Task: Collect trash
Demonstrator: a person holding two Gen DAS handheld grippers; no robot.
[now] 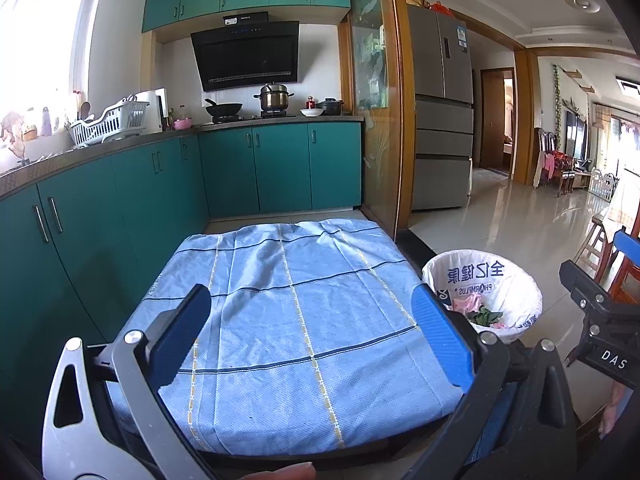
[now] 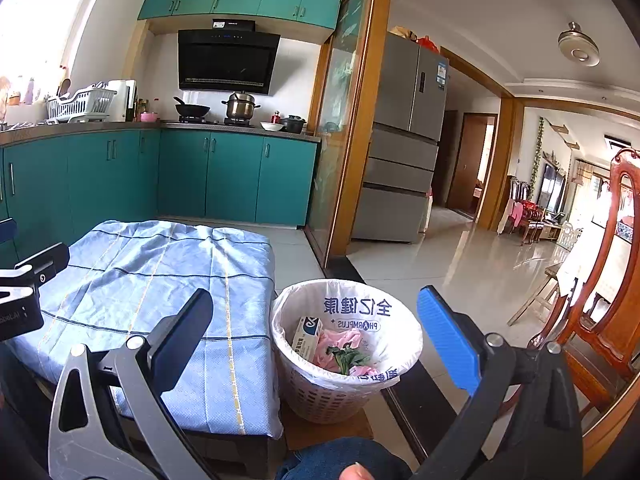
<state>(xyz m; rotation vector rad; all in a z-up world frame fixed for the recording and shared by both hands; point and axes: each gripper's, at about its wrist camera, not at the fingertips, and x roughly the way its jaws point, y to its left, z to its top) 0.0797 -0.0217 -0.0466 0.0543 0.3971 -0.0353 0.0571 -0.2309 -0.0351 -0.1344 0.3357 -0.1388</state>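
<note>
A white bin lined with a printed white bag stands on the floor to the right of a low table under a blue checked cloth. Inside lie a carton, pink plastic and green leaves. The bin also shows in the left wrist view. My left gripper is open and empty above the cloth. My right gripper is open and empty above the table's right edge and the bin. The cloth shows no loose items.
Teal kitchen cabinets run along the left and back. A glass sliding door and a grey fridge stand behind the bin. A wooden chair is close on the right. Tiled floor stretches toward the living room.
</note>
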